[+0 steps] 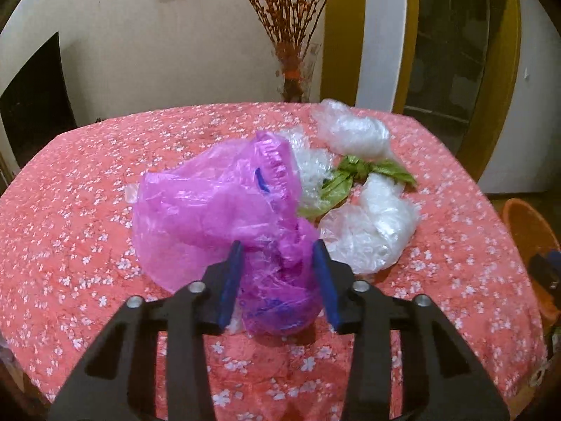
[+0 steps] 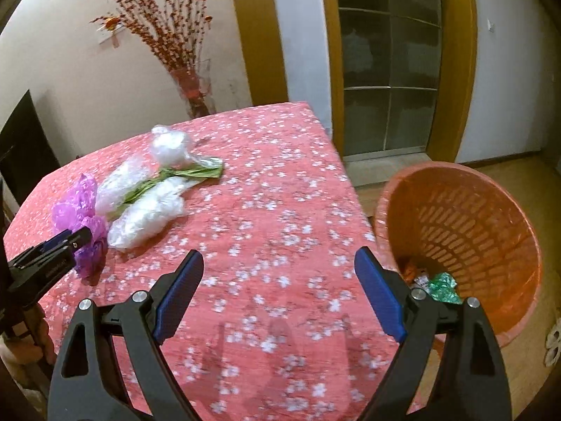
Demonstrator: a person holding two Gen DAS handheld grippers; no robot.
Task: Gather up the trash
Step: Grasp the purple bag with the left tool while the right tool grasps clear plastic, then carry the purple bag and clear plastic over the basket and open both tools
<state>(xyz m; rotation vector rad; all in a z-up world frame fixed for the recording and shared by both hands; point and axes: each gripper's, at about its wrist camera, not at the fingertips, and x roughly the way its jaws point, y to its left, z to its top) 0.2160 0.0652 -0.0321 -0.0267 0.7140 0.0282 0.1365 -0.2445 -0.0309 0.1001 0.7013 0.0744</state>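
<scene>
My left gripper (image 1: 277,256) has its jaws clenched on the purple plastic bag (image 1: 217,210), whose blue printing is too crumpled to read. Just beyond the jaws, clear bags (image 1: 368,235) and a green scrap (image 1: 336,182) lie on the counter (image 1: 70,210). My right gripper (image 2: 280,266) has its jaws released, with the orange basket (image 2: 466,210) beside them on the right.

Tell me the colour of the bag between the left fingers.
Pink-purple bag, translucent; the left wrist view shows it best.
</scene>
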